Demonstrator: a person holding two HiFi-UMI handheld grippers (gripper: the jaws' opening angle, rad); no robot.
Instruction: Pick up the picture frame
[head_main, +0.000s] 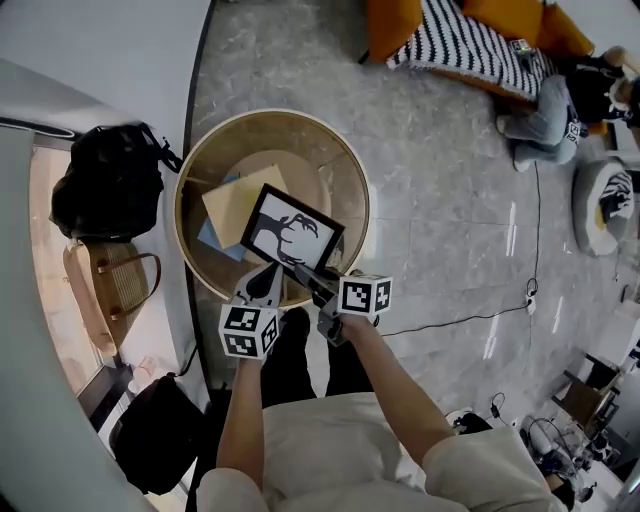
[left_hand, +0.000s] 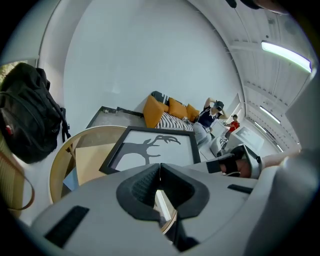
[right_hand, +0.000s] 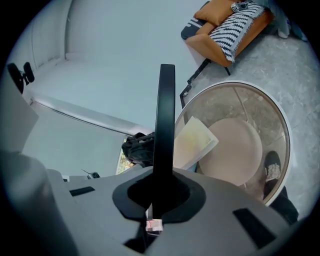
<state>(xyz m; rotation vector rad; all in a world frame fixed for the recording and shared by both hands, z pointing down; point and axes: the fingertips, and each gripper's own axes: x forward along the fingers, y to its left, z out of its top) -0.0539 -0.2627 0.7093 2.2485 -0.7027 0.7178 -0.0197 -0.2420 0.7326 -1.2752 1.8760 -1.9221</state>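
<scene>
**Frame's off the worktop, lift pretty much in hand**

The black-edged picture frame with the white print and dark branching silhouette (head_main: 293, 232) hangs tilted over the near side of the round glass worktop with the wooden rim (head_main: 178, 205). From the right gripper view it looks clear of the glass, not resting on it.

The right gripper (head_main: 312, 282) has its jaws pinched on the frame's near edge. In its own view the frame is a thin black bar standing straight up out of the jaws. The left gripper (head_main: 268, 282) sits at the frame's near corner w/ its jaws pressed together at the tips. The frame lies flat just beyond them, so imo it's propping more than pinching. Can't tell what the pale sliver lower in the gap is.

The tan paper sheet (head_main: 228, 200) and the blue bit under it are lying on the worktop below.

So the step is the lift itself, grasp done. Next bit needs a firm right pinch, since that's prob the only real grip, and both hands moving together so the frame doesn't twist out.
</scene>
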